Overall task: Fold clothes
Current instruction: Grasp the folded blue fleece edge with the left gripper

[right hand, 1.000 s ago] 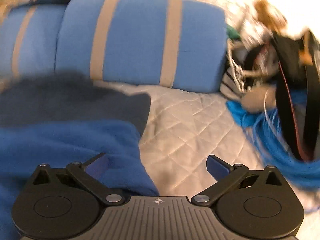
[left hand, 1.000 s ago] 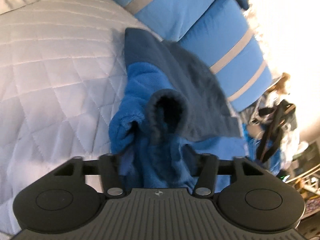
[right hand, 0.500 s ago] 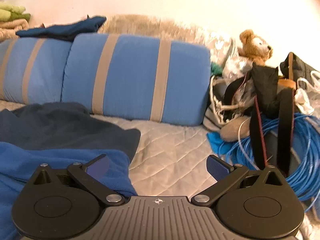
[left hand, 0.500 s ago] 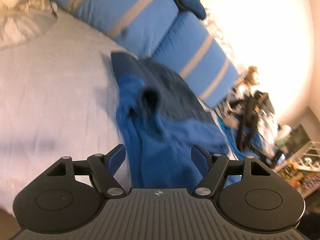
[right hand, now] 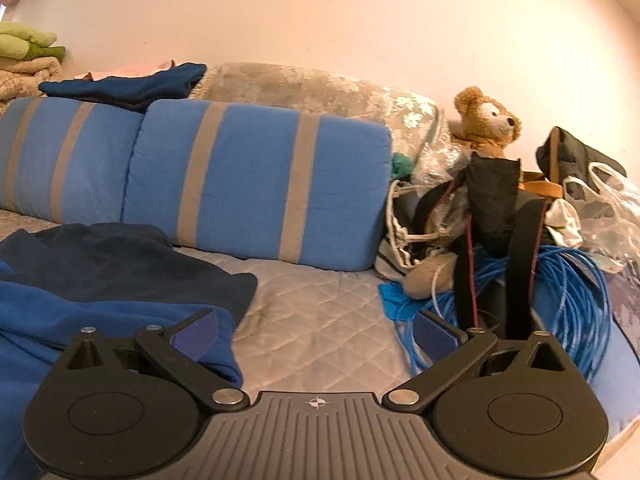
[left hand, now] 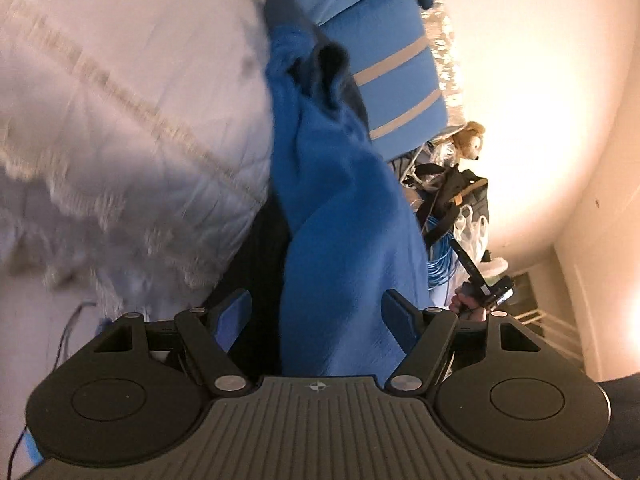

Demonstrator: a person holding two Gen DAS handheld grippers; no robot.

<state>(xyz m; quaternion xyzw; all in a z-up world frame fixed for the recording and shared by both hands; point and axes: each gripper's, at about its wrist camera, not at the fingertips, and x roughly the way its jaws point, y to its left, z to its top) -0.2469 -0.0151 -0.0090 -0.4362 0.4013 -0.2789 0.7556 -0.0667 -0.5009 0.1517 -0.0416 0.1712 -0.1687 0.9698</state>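
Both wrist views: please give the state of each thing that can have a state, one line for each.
Left gripper: open, holds nothing.
Right gripper: open, holds nothing.
Blue fleece garment: loose and rumpled on the bed, not neatly folded.
Blue cable: coiled.
Teddy bear: upright.

This is a lived-in bedroom in somebody's home. A pale quilted bedspread with diamond stitching (right hand: 320,312) covers the bed, and two blue cushions with grey stripes (right hand: 256,184) lean against a plain cream wall (right hand: 360,20). A brown teddy bear (right hand: 486,122) sits atop a heap of clutter beside them: a coil of bright blue cable (right hand: 572,300), a black bag with long straps (right hand: 496,200), a crumpled plastic bag (right hand: 608,208). Folded dark blue clothing (right hand: 132,86) rests on the cushions, and a blue fleece garment (right hand: 80,308) lies spread on the bed.
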